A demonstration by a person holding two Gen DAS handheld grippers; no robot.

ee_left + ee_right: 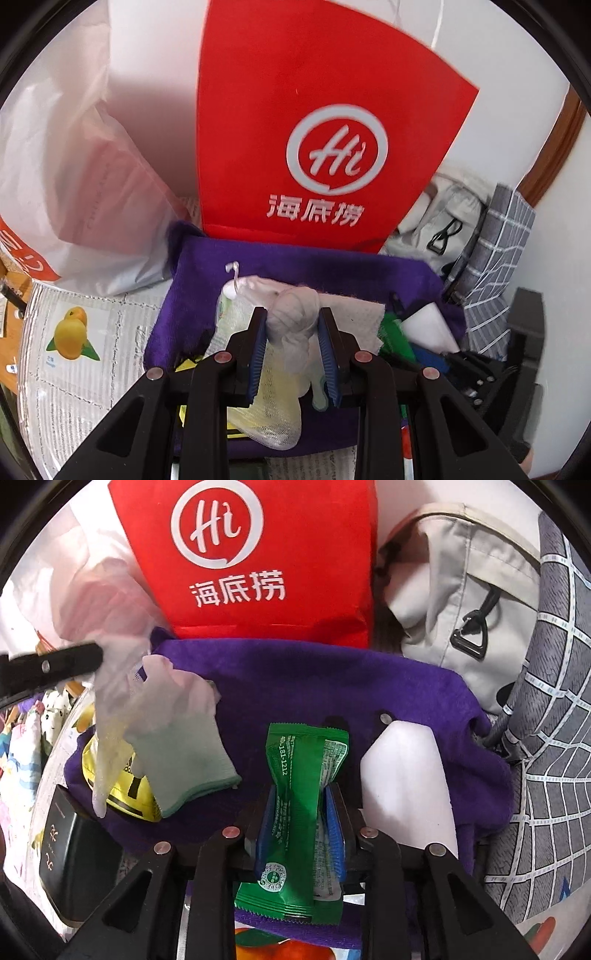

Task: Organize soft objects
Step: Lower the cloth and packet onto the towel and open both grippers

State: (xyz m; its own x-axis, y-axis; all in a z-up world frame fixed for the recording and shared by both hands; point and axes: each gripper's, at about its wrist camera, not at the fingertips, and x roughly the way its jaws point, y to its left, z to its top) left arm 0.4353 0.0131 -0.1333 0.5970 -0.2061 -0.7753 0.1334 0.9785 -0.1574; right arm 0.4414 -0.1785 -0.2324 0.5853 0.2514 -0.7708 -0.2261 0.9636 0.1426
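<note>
While both tools are loaded, I judge the step in hand to be carrying each soft item over the purple cloth and setting it down there.

My left gripper is clamped on a bunched white glove, with a mesh pouch hanging beneath the jaws. The right wrist view shows that glove dangling ahead and left of the right gripper, above a yellow pack lying on the cloth.

My right gripper is clamped on a green sachet, pinched at its middle so both ends flare. Just right of it a white block rests on the cloth.

To do this well, I would lower each item until it touches the cloth before easing the jaws apart; both are limp and will fall unpredictably if dropped. The pouch could snag on the left jaws, so I would draw back slowly. I would keep the two grippers apart, since they are working close together.

Count: one purple cloth, one glove, one pouch, one sachet, one yellow pack, one white block. Beyond the cloth stand one red bag, one translucent plastic bag to the left, and one grey backpack to the right. Whether the glove bundle holds a second glove, I cannot tell.
</note>
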